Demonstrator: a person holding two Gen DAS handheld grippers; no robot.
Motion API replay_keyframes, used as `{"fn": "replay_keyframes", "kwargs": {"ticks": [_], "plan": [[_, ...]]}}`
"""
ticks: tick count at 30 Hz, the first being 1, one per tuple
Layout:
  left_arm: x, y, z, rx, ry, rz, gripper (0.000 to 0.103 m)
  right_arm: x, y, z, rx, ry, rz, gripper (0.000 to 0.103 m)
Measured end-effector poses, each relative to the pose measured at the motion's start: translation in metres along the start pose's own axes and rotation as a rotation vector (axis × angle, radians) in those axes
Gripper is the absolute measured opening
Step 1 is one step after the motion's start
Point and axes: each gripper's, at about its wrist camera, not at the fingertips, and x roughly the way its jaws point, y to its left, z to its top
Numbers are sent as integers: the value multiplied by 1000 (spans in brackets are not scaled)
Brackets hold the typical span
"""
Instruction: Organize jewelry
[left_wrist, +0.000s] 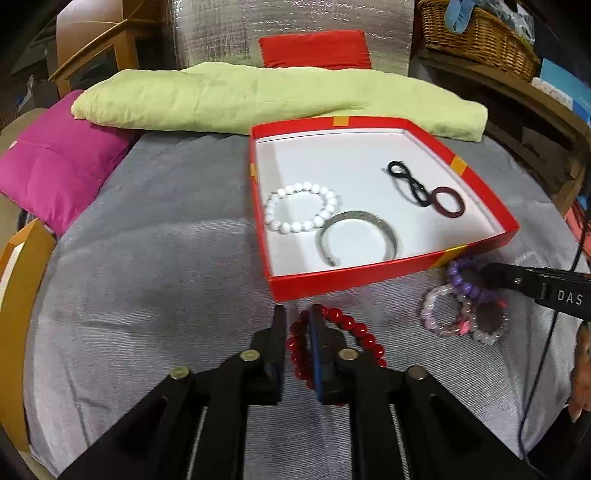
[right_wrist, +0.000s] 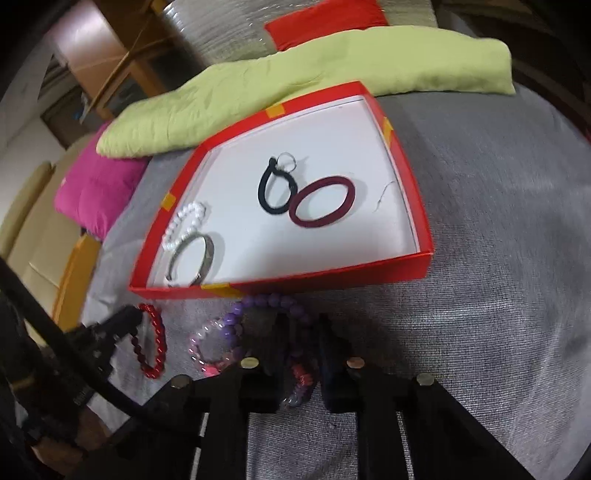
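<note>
A red box (left_wrist: 332, 281) with a white floor holds a white bead bracelet (left_wrist: 271, 211), a silver bangle (left_wrist: 354, 216), a black hair tie (left_wrist: 406, 182) and a maroon hair tie (left_wrist: 447, 214). In front of it on the grey cloth lies a red bead bracelet (left_wrist: 351, 326). My left gripper (left_wrist: 297, 315) is low over its left side, open, with one strand in the gap between the fingers. My right gripper (right_wrist: 301, 326) is shut on a purple bead bracelet (right_wrist: 232, 321) that overlaps pale pink ones (right_wrist: 199, 339). It enters the left wrist view (left_wrist: 489, 272) from the right.
A folded green cloth (left_wrist: 258, 99) lies behind the box, with a magenta cushion (left_wrist: 55, 166) at the left and a red cushion (left_wrist: 314, 48) further back. At the far right a wicker basket (left_wrist: 476, 37) stands on a wooden shelf. Grey cloth (right_wrist: 498, 258) stretches right of the box.
</note>
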Motion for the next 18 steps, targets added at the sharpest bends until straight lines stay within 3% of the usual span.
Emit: {"fn": "replay_keyframes", "kwargs": {"ticks": [6,11,14,18], "plan": [[-5,9,-5,-15,9,33,59,-23,-13,-1,24,-69,-11,10],[-13,11,-10,-30,6,-2,65,-43,-46,-8,96,-86,-49,9],[-14,6,-14,-13,25,-10,75,-52,-63,-11,127,-94,-57,9],[-9,0,-16,1,51,-22,76,-52,-69,-15,127,-64,-67,10]]}}
